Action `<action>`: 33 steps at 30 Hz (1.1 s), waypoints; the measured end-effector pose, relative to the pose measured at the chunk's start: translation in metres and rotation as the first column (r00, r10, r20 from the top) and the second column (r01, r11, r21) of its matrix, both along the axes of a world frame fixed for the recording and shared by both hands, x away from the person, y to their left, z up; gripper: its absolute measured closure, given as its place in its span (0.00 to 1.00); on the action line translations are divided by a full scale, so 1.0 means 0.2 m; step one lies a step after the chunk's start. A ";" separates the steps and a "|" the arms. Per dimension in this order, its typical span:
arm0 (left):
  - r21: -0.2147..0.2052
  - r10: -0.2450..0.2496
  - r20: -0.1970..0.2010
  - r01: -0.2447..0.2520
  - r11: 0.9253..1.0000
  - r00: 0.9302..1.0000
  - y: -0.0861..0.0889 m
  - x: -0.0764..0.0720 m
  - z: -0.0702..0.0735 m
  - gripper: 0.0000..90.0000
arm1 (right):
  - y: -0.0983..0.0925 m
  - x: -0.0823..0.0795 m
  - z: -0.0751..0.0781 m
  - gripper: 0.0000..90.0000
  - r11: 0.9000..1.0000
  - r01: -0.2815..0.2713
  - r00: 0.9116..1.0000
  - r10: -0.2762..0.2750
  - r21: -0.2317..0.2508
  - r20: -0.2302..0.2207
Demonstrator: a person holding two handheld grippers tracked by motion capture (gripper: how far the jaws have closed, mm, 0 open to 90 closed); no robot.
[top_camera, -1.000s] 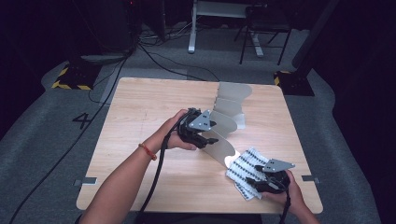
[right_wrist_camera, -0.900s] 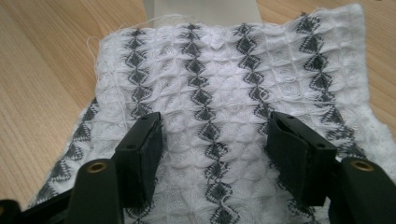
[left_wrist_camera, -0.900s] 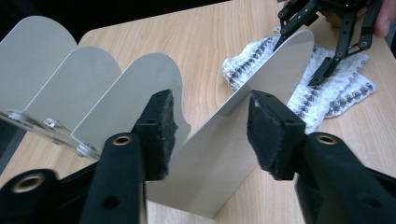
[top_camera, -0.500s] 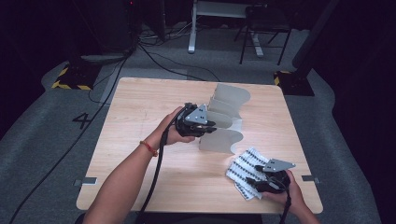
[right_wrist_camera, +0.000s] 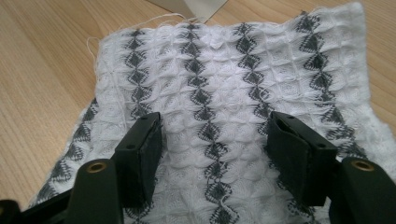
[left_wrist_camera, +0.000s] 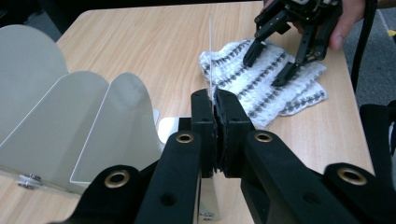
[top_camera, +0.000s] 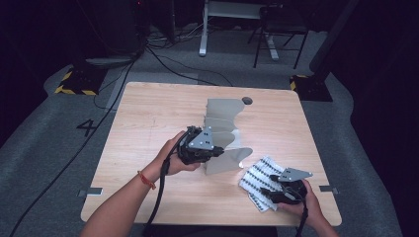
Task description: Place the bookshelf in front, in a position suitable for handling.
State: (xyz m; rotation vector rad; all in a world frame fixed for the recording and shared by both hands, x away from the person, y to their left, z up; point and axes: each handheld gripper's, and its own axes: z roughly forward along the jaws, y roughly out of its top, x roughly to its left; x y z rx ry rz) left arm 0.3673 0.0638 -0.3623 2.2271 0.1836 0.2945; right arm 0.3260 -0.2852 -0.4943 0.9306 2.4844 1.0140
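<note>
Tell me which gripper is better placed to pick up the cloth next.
Right. The right gripper hangs open directly over the cloth, a jaw at each side. The left gripper is shut on a thin divider of the grey rack.

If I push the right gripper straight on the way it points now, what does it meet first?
Likely the patterned cloth: the right gripper points down at it with open jaws astride its middle stripe. Beyond lies the bare table; whether the tips already touch is unclear.

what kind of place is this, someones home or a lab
Most likely a lab or recording studio, not a home: a bare wooden table stands on grey carpet with a floor number 4, hazard-striped tape and loose cables, in a dark room.
</note>
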 end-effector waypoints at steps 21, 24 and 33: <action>-0.192 0.129 0.018 -0.123 0.974 0.992 0.22 -0.13 0.12 0.69 | 0.00 0.00 0.00 0.40 1.000 0.000 1.000 0.000 -0.003 0.000; -0.158 0.181 0.060 -0.169 0.973 0.982 0.24 -0.09 0.11 0.66 | 0.00 0.01 0.00 0.39 1.000 0.002 1.000 -0.002 0.001 -0.002; -0.064 0.189 -0.006 -0.189 0.980 0.982 0.16 0.14 0.01 0.69 | 0.00 0.01 0.00 0.39 1.000 -0.001 1.000 0.001 0.005 -0.002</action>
